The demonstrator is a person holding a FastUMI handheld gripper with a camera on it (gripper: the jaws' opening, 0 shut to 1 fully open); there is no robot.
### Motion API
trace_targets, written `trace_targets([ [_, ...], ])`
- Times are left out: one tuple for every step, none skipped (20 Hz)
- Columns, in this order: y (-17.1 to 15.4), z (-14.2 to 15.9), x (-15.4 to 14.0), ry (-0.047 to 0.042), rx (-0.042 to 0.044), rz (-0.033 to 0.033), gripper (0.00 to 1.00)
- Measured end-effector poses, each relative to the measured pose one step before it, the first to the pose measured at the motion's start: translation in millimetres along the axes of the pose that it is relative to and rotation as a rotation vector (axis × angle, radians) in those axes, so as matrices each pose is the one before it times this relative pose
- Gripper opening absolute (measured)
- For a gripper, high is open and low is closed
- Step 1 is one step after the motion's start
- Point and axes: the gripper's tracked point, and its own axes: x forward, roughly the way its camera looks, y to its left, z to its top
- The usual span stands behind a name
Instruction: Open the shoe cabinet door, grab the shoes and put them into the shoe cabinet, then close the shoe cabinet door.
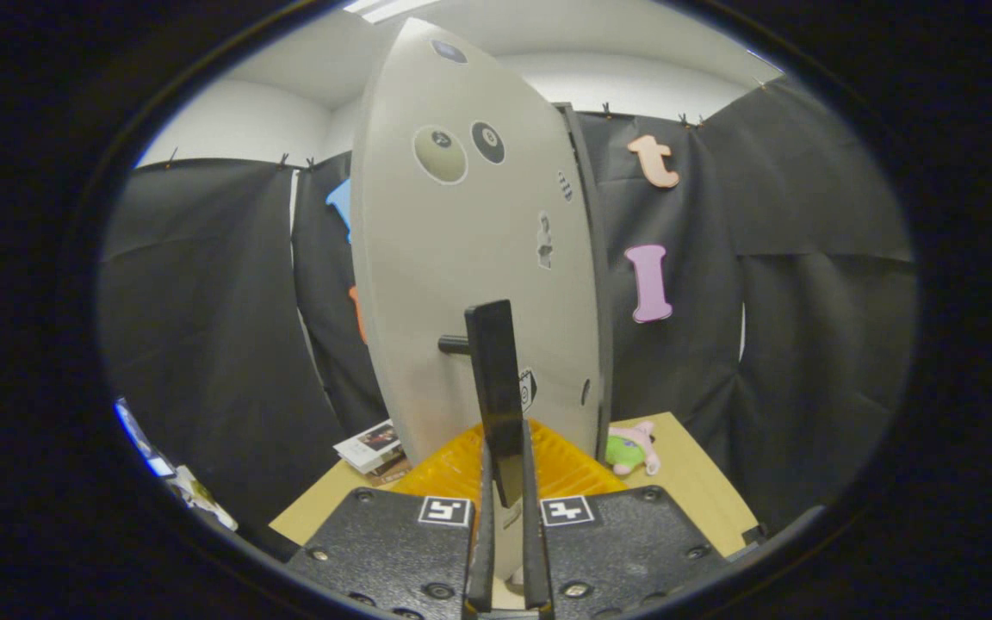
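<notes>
The shoe cabinet door (461, 275), a pale grey panel with round stickers, stands upright just ahead of me and is seen at an angle. Its dark vertical handle (496, 379) juts toward me on a short stem. My gripper (505, 482) is shut on the lower end of that handle, with both fingers pressed against its sides. The dark edge of the cabinet (595, 284) shows along the door's right side. The door hides the cabinet's inside.
An orange ribbed tray (565, 469) lies on the wooden table (694, 491) under the handle. A green and pink plush toy (631, 448) sits right of the door's foot. A stack of booklets (371, 448) lies at its left.
</notes>
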Motion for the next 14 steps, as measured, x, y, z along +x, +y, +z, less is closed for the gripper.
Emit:
trace_targets([
  [-8.39,0.16,-0.28,-0.00439,-0.00463,-0.00659,0.15],
  [-7.15,2.28,-0.26,0.00073,0.00785,-0.00964,0.12],
  [-5.91,-1.42,-1.19,-0.00083,-0.0077,-0.00768,0.11],
  [-6.16,0.92,2.39,-0.00094,-0.01385,-0.00756,0.08],
  [-5.52,-1.23,-1.72,0.00016,-0.01874,-0.00837,0.07],
  [-6.01,2.66,0.38,0.00014,-0.0148,-0.00592,0.05],
  [-4.97,0.78,-0.44,0.00141,-0.0044,-0.00314,0.05],
  [-4.87,0.46,1.61,0.00384,-0.00142,-0.00692,0.04],
  [-3.47,-1.14,-1.78,0.00095,0.00221,-0.01209,0.04],
  [-3.26,-0.49,-0.14,-0.00113,0.00329,-0.01219,0.04],
  [-3.53,-0.07,-0.41,0.00042,0.00338,-0.01196,0.04],
  [-3.48,-0.07,0.24,0.00285,0.01003,-0.00046,0.04],
  [2.71,-0.39,-1.07,0.00139,0.01197,0.02194,0.04],
  [5.42,-0.22,0.14,0.00446,0.01536,0.02841,0.04],
])
